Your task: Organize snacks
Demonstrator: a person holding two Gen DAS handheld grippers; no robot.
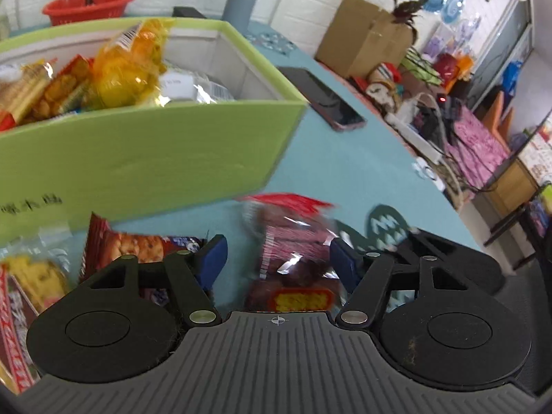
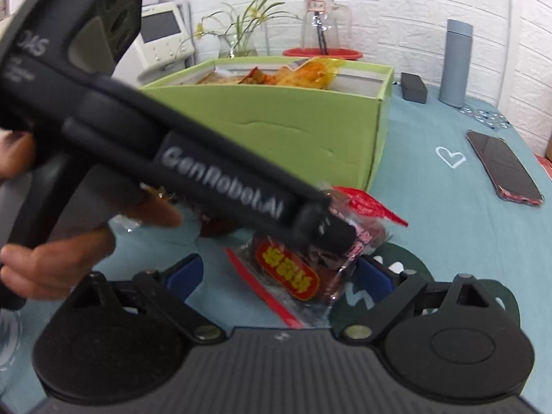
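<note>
Snack packet (image 1: 293, 258), clear wrap with red sealed ends, dark contents, a red-and-yellow label: lies on the worktop (image 1: 362, 172) in front of the green box, near its right corner.

Left hand-held gripper (image 1: 277, 264): blue pads spread, one on each side of the packet; neither pad seen pressing on it. In the right wrist view its black body (image 2: 220, 186) crosses the picture from upper left and its tip sits over the packet's far end; contact there cannot be told through the blur. A hand (image 2: 51, 258) grips its handle.

Right hand-held gripper (image 2: 279, 277): blue pads wide apart, the packet's near end between them, not clamped.

Green box (image 1: 145, 158): open-topped card, white inside, holding several snacks, among them a yellow-orange bag (image 1: 127, 65) standing highest.

Loose snacks: a red biscuit packet (image 1: 138, 248) and others at the left edge, on the worktop in front of the box.

Worktop: teal cloth with a white heart outline (image 2: 450, 157).

Other items: phone (image 1: 321, 98) right of the box, apart from it; grey flask (image 2: 456, 63), red basket (image 1: 89, 5), glass jug (image 2: 322, 22) behind.
</note>
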